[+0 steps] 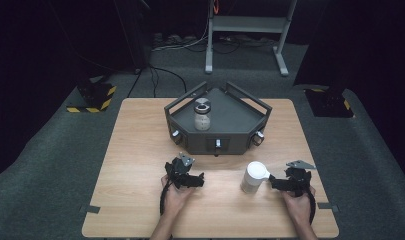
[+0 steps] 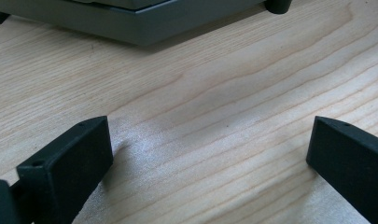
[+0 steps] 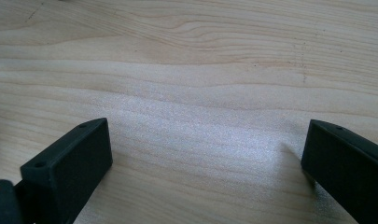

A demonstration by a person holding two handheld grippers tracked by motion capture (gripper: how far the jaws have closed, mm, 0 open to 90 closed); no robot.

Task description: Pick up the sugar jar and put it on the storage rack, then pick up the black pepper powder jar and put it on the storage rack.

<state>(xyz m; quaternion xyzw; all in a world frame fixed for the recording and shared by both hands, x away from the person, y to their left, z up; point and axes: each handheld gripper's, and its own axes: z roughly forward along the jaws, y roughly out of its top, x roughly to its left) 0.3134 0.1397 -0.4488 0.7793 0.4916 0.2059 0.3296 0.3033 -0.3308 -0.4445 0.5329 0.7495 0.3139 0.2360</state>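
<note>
White cup [image 1: 253, 177] stands on wooden table [image 1: 140, 150], grey carpet [image 1: 50, 150] around.

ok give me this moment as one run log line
left gripper open, empty | right gripper open beside white cup | jar on grey stand

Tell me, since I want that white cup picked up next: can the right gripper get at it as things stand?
Probably yes. The white cup stands upright on the table just beside the right gripper, with bare wood around it. The right gripper view shows the jaws spread wide and holding nothing.
</note>
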